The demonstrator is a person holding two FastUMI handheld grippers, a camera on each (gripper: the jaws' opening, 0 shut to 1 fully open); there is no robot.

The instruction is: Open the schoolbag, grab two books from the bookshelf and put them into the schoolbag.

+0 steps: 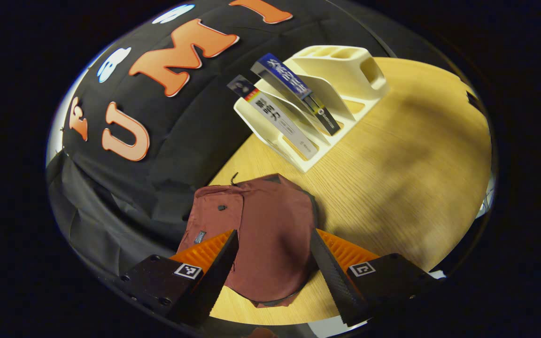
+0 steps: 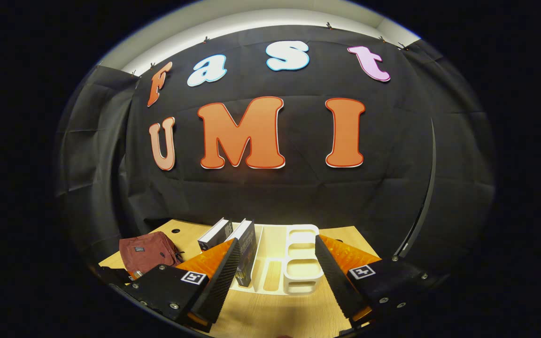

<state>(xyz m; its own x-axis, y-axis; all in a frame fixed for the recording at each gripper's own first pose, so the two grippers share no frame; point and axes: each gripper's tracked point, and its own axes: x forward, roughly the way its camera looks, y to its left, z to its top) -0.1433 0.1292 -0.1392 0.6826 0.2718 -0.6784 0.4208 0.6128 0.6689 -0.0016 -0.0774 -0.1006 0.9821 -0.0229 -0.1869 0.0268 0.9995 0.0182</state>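
A maroon schoolbag (image 1: 263, 234) lies closed on the wooden table (image 1: 406, 159), its flap facing me. My left gripper (image 1: 274, 267) hovers open just above it, a finger on each side of the bag without pressing on it. Beyond it a cream bookshelf (image 1: 331, 94) holds two books (image 1: 280, 119), leaning in its slots. In the right gripper view the same bookshelf (image 2: 301, 258) sits straight ahead with the two books (image 2: 233, 239) upright at its left, and the schoolbag (image 2: 146, 251) lies far left. My right gripper (image 2: 275, 277) is open and holds nothing, in front of the shelf.
The booth's black cloth wall (image 2: 270, 188) hangs close behind the table's back edge. Bare tabletop (image 1: 416, 188) stretches to the right of the bookshelf and bag. A small round hole (image 2: 175, 231) marks the table near the bag.
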